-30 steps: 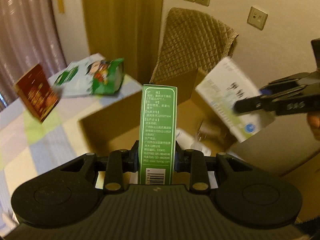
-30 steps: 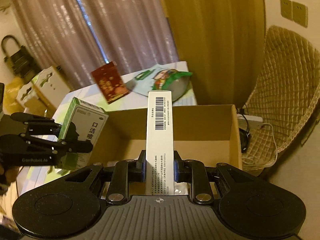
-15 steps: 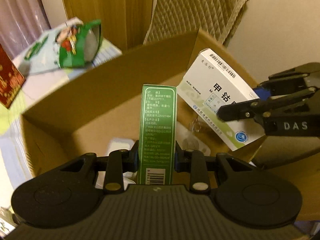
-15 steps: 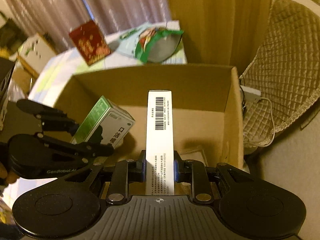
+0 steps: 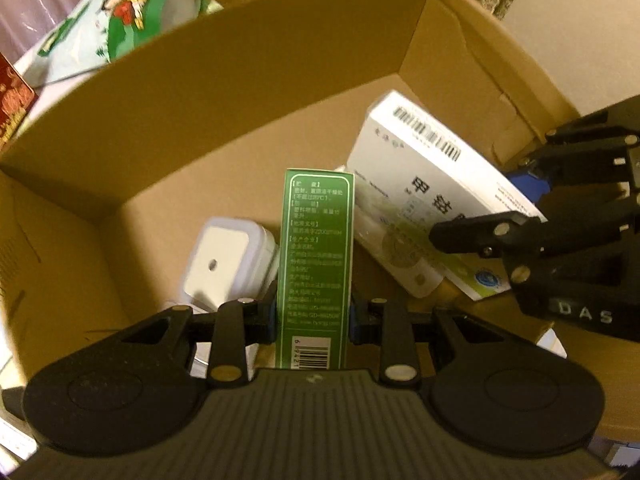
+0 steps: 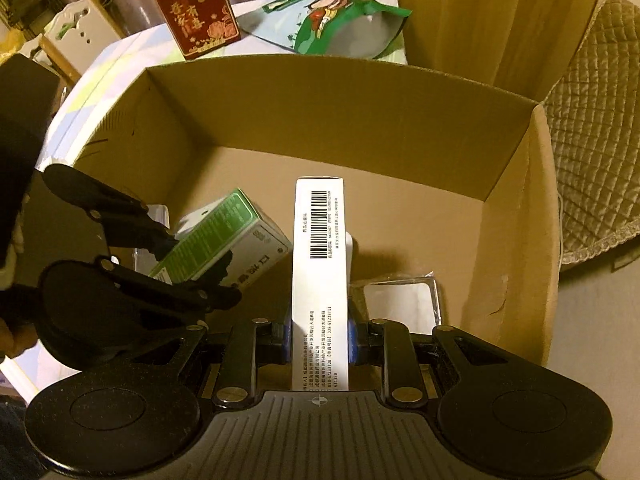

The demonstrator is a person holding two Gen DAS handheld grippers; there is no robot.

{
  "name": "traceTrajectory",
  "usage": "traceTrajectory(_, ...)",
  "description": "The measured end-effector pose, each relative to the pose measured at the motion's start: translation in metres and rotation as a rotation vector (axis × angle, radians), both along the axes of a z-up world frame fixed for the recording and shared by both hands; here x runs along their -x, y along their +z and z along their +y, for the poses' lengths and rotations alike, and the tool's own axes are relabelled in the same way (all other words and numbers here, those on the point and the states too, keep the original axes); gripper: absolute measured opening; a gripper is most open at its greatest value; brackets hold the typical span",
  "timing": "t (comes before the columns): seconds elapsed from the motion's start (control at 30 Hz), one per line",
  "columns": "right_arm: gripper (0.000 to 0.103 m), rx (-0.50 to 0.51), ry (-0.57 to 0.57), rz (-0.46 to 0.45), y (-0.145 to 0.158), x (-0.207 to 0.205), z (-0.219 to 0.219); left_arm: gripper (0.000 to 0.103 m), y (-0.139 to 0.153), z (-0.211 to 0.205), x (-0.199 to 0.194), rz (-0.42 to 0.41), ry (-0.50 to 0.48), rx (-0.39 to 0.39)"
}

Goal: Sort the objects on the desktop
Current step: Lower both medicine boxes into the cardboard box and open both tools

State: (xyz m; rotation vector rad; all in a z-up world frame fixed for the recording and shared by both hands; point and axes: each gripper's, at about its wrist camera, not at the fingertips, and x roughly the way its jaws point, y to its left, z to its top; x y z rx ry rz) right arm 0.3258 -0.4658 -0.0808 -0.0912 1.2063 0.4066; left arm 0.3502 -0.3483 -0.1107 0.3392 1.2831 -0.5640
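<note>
Both hand-held grippers now lowered inside cardboard box (image 6: 512, 184): left hand-held gripper (image 5: 314, 316) clamps green carton (image 5: 316, 256), right hand-held gripper (image 6: 318, 338) clamps white medicine box (image 6: 318, 280); release judged next.

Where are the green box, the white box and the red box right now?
green box (image 5: 316, 256), left wrist view, printed side panel.
white box (image 6: 318, 280), right wrist view, barcode side.
red box (image 6: 195, 10), right wrist view, front face.

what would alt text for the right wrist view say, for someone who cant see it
The right claw grips a white barcoded box upright over an open cardboard box. At left, the left claw holds a green and white box inside it.
</note>
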Motion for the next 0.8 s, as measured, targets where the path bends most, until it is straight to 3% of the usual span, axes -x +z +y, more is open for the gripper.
traceTrajectory(0.37,0.024,0.012,0.009,0.032,-0.009,-0.002,0.015,0.026,-0.012,0.012,-0.008,0.057,0.024,-0.007)
traceTrajectory(0.8,0.024,0.022,-0.003,0.044,-0.014,-0.006,0.023,0.027,-0.008,0.028,-0.009,0.057,0.033,-0.021)
